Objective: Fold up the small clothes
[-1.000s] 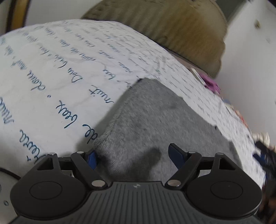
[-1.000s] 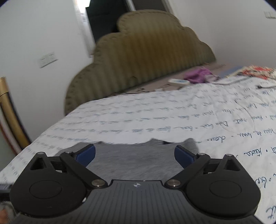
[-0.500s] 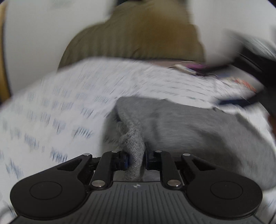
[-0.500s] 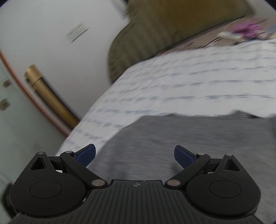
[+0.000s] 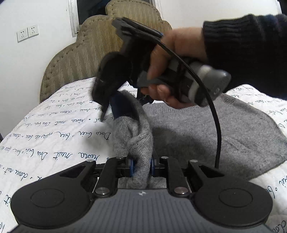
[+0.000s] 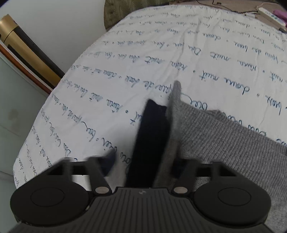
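Observation:
A grey knit garment (image 5: pixel 215 139) lies spread on the white bedspread (image 5: pixel 53 136). My left gripper (image 5: pixel 141 166) is shut on a bunched fold of its near edge, which rises as a twisted ridge. A person's hand (image 5: pixel 179 53) holds my right gripper (image 5: pixel 123 111) above that ridge, pointing down at it. In the right wrist view the garment (image 6: pixel 233 152) fills the lower right. Its raised edge and a dark navy strip (image 6: pixel 148 139) stand between the jaws of the right gripper (image 6: pixel 143 164), which are closing. Bedspread still shows between the left finger (image 6: pixel 107 161) and the cloth.
An olive padded headboard (image 5: pixel 86 53) stands behind the bed, with wall sockets (image 5: pixel 27 33) to its left. A gold and black pole (image 6: pixel 26 50) leans past the bed's left edge. A power strip (image 6: pixel 270 17) lies at the far right.
My left gripper shut on the garment's edge and lifted it as the view rolled level. My right gripper swung left, tipped down over the raised edge, and its jaws narrowed.

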`<action>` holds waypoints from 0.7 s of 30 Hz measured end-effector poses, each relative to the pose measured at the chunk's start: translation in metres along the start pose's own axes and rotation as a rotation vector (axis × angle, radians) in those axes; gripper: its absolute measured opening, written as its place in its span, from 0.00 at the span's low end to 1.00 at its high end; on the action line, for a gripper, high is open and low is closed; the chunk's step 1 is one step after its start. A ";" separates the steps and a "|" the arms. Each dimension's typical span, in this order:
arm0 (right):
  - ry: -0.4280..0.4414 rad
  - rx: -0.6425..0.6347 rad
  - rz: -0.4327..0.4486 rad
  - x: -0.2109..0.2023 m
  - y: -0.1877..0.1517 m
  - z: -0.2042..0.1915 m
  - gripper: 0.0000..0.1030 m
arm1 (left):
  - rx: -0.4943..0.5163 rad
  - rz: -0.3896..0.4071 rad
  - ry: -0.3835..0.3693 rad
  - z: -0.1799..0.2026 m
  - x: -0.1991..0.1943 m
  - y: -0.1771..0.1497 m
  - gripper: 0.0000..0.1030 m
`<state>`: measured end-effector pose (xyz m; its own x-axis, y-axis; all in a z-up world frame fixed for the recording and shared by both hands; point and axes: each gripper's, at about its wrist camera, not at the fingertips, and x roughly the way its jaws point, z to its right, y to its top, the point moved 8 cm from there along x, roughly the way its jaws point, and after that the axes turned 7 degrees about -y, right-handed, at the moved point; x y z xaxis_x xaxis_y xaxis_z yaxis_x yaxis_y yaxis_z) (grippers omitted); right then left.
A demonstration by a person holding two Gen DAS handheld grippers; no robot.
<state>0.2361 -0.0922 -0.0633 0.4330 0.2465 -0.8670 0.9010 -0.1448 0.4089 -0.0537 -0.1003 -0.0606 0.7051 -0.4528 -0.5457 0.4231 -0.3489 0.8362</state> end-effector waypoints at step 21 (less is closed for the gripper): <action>0.127 0.112 0.216 -0.100 -0.034 0.150 0.15 | 0.215 0.038 -0.207 0.123 0.012 0.038 0.15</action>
<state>0.1586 -0.2562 -0.0329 0.6210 0.3158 -0.7174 0.7821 -0.3104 0.5403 -0.0989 -0.2206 -0.0421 0.5779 -0.6190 -0.5319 0.2524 -0.4842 0.8377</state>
